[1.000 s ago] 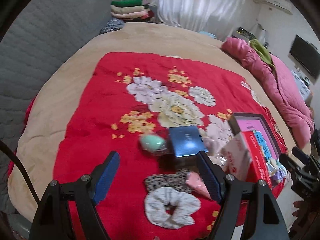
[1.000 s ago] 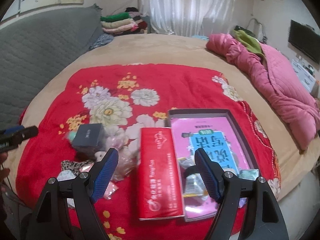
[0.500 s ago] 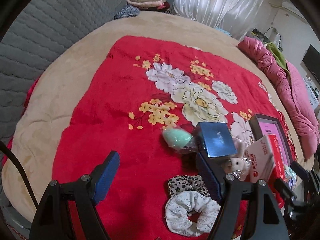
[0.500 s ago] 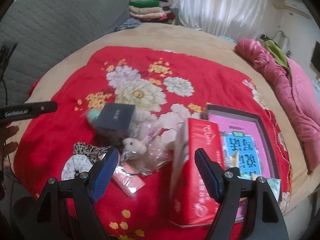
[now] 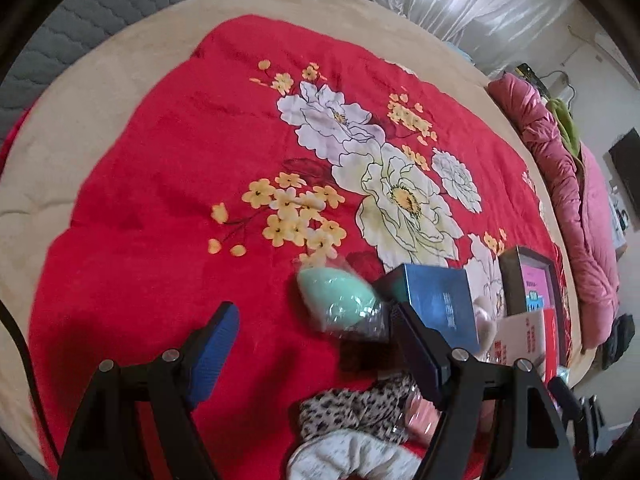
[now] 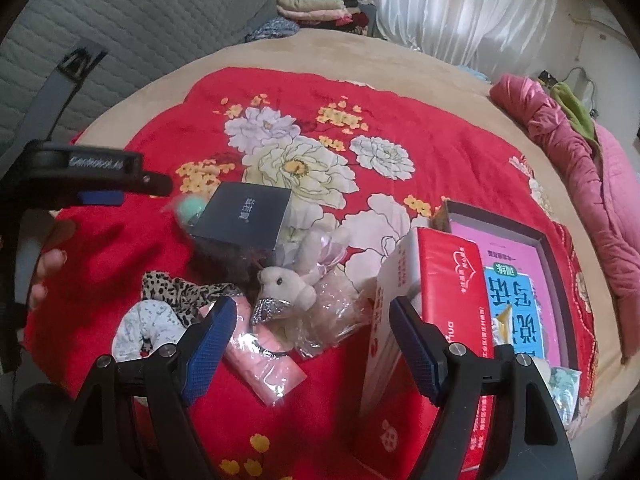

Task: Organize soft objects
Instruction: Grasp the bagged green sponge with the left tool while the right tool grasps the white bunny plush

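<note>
On the red flowered blanket (image 5: 160, 200) lie a bagged mint-green sponge (image 5: 336, 300), a leopard scrunchie (image 5: 356, 408), a white scrunchie (image 6: 148, 332), a small plush animal (image 6: 288, 284) in clear wrap and a pink packet (image 6: 260, 360). My left gripper (image 5: 316, 332) is open and empty, just short of the sponge; it shows at the left of the right wrist view (image 6: 100, 184). My right gripper (image 6: 312, 328) is open and empty above the plush and the pink packet.
A dark blue box (image 5: 440, 304) sits beside the sponge. A red tissue pack (image 6: 448, 328) leans on a dark tray (image 6: 556, 264) holding a pink booklet. A pink quilt (image 6: 580, 168) lies at the right. Folded clothes (image 6: 312, 4) are stacked far back.
Both grippers moved forward and left over the pile. The left one came closer to the green sponge. The right one swung from the tray and red pack toward the plush and scrunchies.
</note>
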